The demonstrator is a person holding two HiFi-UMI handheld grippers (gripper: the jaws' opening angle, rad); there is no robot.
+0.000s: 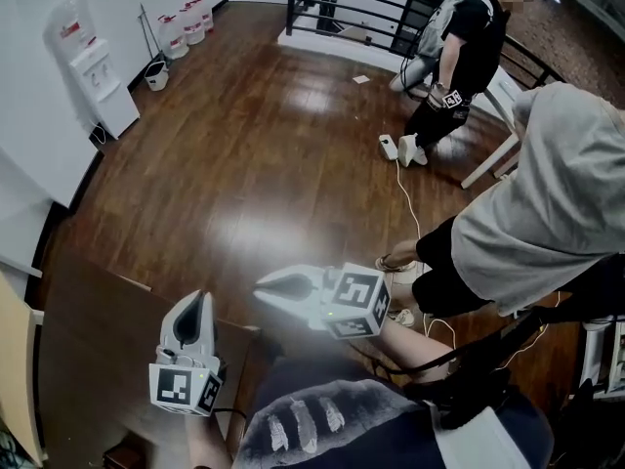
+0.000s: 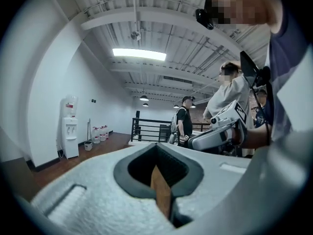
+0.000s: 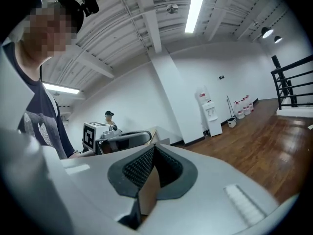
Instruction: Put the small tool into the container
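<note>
No small tool and no container shows in any view. In the head view my left gripper (image 1: 200, 299) is held low at the left, its white jaws together with nothing between them. My right gripper (image 1: 262, 283) is beside it and points left, its jaws tapering to a closed tip. In the left gripper view the jaws (image 2: 156, 148) meet along a seam, and the right gripper (image 2: 217, 131) shows beyond them. In the right gripper view the jaws (image 3: 154, 150) also meet with nothing held, and the left gripper (image 3: 120, 140) is behind them.
A wooden floor (image 1: 264, 154) spreads ahead. A brown tabletop (image 1: 88, 350) lies at the lower left. A water dispenser (image 1: 93, 71) and jugs (image 1: 186, 22) stand by the far wall, a black railing (image 1: 352, 3) beyond. Two people (image 1: 464, 57) (image 1: 557, 203) stand right, a cable (image 1: 405, 189) on the floor.
</note>
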